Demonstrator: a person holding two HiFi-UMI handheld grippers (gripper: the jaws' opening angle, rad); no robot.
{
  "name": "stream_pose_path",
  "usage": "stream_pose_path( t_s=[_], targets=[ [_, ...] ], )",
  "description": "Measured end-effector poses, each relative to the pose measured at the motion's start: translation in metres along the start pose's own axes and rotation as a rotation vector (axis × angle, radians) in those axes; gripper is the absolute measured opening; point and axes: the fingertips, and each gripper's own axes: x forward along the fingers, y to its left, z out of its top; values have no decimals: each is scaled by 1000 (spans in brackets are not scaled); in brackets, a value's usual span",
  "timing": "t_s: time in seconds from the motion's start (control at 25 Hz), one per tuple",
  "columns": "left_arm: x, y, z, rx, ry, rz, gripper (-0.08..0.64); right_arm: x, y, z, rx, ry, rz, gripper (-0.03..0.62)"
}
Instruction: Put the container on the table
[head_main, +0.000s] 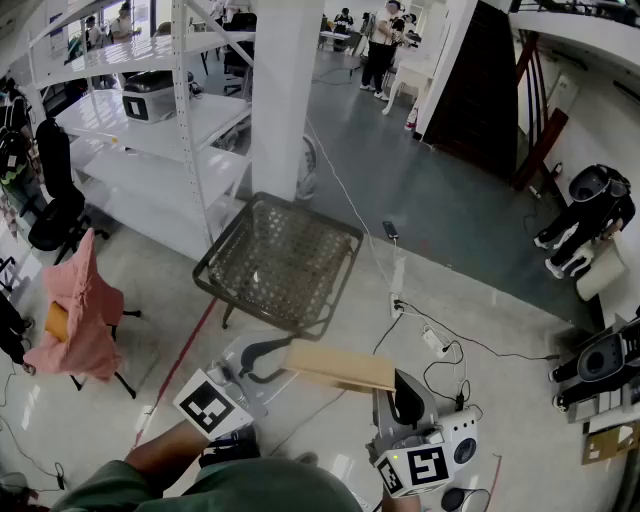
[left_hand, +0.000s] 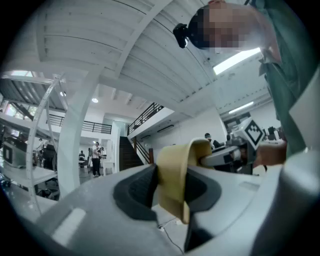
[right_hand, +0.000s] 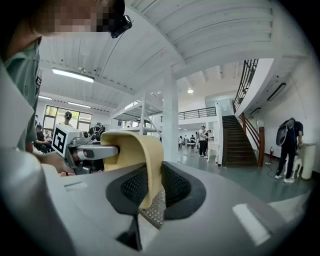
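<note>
Lower centre of the head view: tan container (head_main: 340, 366) held in mid-air, left gripper (left_hand: 170, 190) and right gripper (right_hand: 149, 186) each pinching one end wall. Carrying step; next, probably reach the woven table (head_main: 280, 255) above, lowering level.

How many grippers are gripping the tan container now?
2. The left gripper clamps the left end of the container; the right gripper clamps its right end. None appears hidden.
</note>
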Motion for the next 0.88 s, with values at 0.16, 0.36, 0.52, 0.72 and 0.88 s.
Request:
stream_pose_path(
  t_s=[0.16, 0.36, 0.52, 0.72, 0.88],
  targets=[
    [3, -4, 2, 4, -1, 4, 109, -4, -4, 2, -4, -4, 3, 61],
    [-3, -1, 2, 3, -9, 2, 109, -1, 3, 2, -7, -4, 0, 62],
    [-9, 9, -1, 0, -8, -8, 109, 8, 10, 1, -3, -3, -12, 63],
    [-22, 29, -5, -2, -9, -25, 108, 24, 27, -1, 11, 6, -23, 66],
    [-34, 49, -5, -11, -10, -41, 108, 41, 42, 3, 27, 3, -43, 67]
  ],
)
